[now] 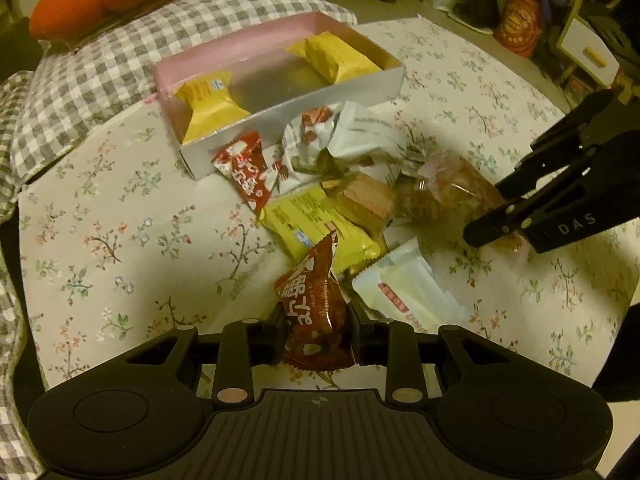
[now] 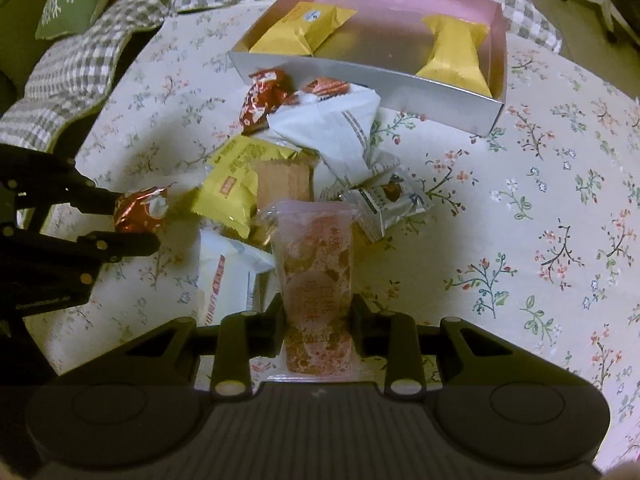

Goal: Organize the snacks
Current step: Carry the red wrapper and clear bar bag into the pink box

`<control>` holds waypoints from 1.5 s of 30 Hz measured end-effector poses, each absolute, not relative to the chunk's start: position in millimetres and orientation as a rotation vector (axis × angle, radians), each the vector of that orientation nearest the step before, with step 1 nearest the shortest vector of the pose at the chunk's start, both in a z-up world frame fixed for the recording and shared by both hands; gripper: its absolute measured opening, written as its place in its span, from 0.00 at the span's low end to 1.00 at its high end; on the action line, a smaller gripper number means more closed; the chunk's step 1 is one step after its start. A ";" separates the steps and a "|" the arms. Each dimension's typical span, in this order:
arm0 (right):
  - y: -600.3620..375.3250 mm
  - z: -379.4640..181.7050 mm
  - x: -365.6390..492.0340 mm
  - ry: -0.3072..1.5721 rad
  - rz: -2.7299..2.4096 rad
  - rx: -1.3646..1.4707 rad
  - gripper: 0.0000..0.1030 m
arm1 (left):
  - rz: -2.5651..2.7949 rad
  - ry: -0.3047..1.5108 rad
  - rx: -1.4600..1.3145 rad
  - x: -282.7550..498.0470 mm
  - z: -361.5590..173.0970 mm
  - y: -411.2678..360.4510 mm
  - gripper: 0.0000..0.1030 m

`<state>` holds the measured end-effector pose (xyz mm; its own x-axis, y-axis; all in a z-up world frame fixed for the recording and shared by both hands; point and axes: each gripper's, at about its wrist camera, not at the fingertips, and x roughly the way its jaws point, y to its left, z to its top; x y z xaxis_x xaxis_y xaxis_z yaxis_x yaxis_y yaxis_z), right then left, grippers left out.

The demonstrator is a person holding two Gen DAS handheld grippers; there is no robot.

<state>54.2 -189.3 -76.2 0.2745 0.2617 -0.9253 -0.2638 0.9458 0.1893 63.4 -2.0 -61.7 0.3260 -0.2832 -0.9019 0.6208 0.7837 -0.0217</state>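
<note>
Left gripper point(image 1: 316, 334) clenched on a red snack packet point(image 1: 314, 312), pads on its lower half, the top flaring free beyond the tips. Right gripper point(image 2: 316, 326) clamped on a clear-wrapped pink bar point(image 2: 314, 276), most of its length projecting past the fingers. Ahead of both tips: the loose snack pile point(image 1: 344, 184); beyond it the pink box point(image 1: 280, 112), two yellow packets inside. Risk: slick film slipping from the pads in transit; the overhanging bar could catch the box wall.
</note>
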 end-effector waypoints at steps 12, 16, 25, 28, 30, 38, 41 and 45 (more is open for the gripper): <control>-190.7 -64.8 54.7 1.198 0.345 0.054 0.28 | -0.570 1.042 0.332 66.5 -52.4 -3.3 0.27; -191.4 -63.4 55.5 1.191 0.341 0.063 0.28 | -0.560 1.036 0.329 67.3 -52.0 -3.3 0.27; -196.9 -59.2 57.5 1.167 0.313 0.090 0.28 | -0.540 1.016 0.313 69.6 -47.2 -4.0 0.27; -197.2 -58.0 58.9 1.162 0.309 0.095 0.28 | -0.535 1.010 0.320 69.4 -46.8 -6.0 0.27; -197.8 -57.1 59.6 1.159 0.307 0.100 0.28 | -0.534 1.007 0.315 69.6 -45.9 -6.5 0.27; -203.9 -50.0 61.7 1.130 0.282 0.129 0.28 | -0.503 0.989 0.293 74.4 -40.0 -4.8 0.27; -205.7 -48.8 62.8 1.124 0.273 0.138 0.28 | -0.493 0.992 0.275 78.5 -37.5 -5.1 0.27; -210.5 -45.3 67.3 1.109 0.256 0.159 0.28 | -0.490 0.994 0.248 90.8 -31.7 -6.6 0.27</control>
<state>67.3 -210.5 -45.3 0.4201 0.2823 -0.8624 -0.1240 0.9593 0.2536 90.8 -6.6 -31.7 0.4490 -0.2806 -0.8483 0.5018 0.8648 -0.0204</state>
